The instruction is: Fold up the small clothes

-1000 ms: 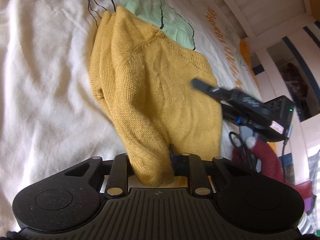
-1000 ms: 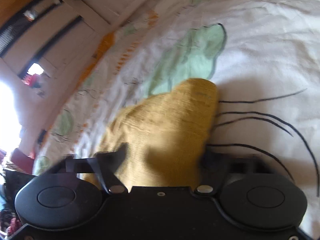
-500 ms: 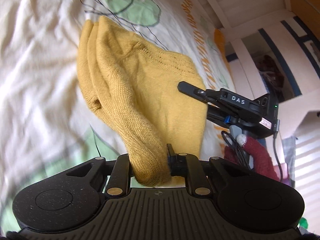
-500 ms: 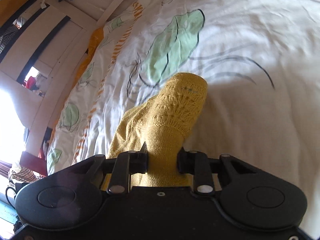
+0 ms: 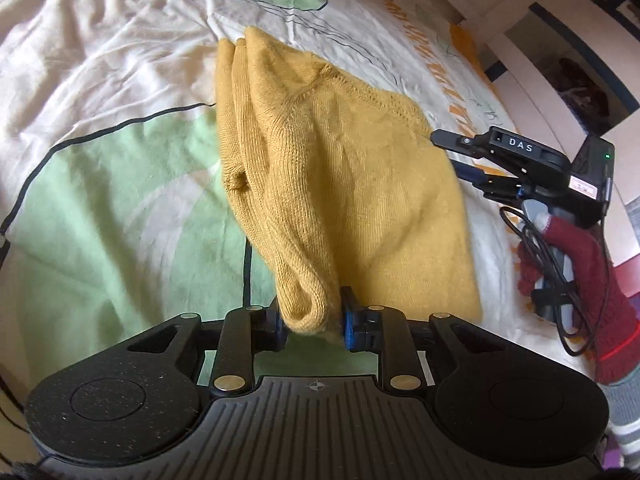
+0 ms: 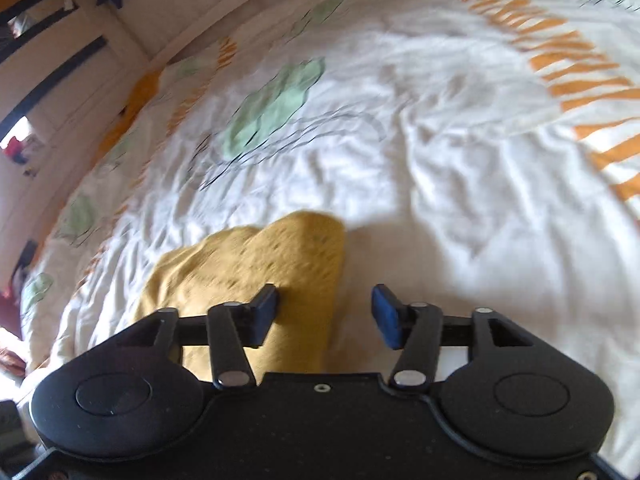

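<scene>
A small mustard-yellow knitted sweater [image 5: 344,168] lies folded on the bed. My left gripper [image 5: 314,324] is shut on its near bunched edge. In the left wrist view my right gripper [image 5: 456,156] is at the sweater's right edge, held by a hand in a red glove [image 5: 576,248]. In the right wrist view my right gripper [image 6: 325,312] is open, its jaws apart just above the sweater's [image 6: 256,272] corner, and holds nothing.
The bed is covered by a white duvet [image 5: 100,60] with green shapes, black lines and orange stripes [image 6: 560,64]. A white wooden bed frame [image 6: 120,40] runs along the far side. A black cable [image 5: 540,240] hangs by the gloved hand.
My right gripper has opened and let go of the sweater corner, which now lies on the duvet. My left gripper has stayed shut on the sweater and drawn back.
</scene>
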Demonstrator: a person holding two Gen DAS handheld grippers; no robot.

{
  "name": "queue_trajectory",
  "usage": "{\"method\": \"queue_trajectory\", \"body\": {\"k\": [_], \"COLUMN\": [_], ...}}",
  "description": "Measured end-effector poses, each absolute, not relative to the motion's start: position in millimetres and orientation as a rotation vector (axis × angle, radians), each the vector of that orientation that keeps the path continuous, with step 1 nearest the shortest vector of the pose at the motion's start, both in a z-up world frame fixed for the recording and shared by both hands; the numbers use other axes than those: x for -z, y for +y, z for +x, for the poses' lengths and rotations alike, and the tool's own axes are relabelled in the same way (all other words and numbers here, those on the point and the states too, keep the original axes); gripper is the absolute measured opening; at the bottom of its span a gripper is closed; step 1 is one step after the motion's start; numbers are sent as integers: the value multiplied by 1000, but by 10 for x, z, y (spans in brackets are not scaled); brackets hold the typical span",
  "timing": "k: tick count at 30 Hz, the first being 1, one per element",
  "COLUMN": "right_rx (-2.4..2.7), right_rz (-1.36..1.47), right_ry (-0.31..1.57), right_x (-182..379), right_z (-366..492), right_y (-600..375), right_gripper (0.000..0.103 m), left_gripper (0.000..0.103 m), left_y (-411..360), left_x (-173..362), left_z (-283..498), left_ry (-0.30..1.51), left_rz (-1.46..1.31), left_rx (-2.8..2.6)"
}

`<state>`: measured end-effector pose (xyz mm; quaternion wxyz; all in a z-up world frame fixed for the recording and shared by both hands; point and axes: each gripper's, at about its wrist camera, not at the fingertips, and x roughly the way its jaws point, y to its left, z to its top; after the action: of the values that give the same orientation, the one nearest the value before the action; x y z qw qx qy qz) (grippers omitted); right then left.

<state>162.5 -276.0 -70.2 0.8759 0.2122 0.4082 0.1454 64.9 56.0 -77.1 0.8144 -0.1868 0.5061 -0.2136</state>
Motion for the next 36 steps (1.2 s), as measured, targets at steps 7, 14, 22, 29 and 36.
{"method": "queue_trajectory", "body": {"k": [7,14,22,29,36], "right_rx": [-271,-294,-271,-201,-171], "right_rz": [381,307,249,233,168], "right_ry": [746,672,702,739,793], "right_x": [505,355,470,628,922], "right_z": [1400,1114,1177,1453,1627], "right_y": [-2817,-2714,-2593,-2594,-2497], "right_gripper": [78,94,103,103,103], "left_gripper": [29,47,57,57,77], "left_y": [590,520,322,264,371], "left_x": [487,139,162,423,607], "left_z": [345,334,762,1098,1180], "left_ry": [958,786,747,786,822], "left_rz": [-243,-187,-132,-79,-104], "left_rx": [356,257,191,67,31]}}
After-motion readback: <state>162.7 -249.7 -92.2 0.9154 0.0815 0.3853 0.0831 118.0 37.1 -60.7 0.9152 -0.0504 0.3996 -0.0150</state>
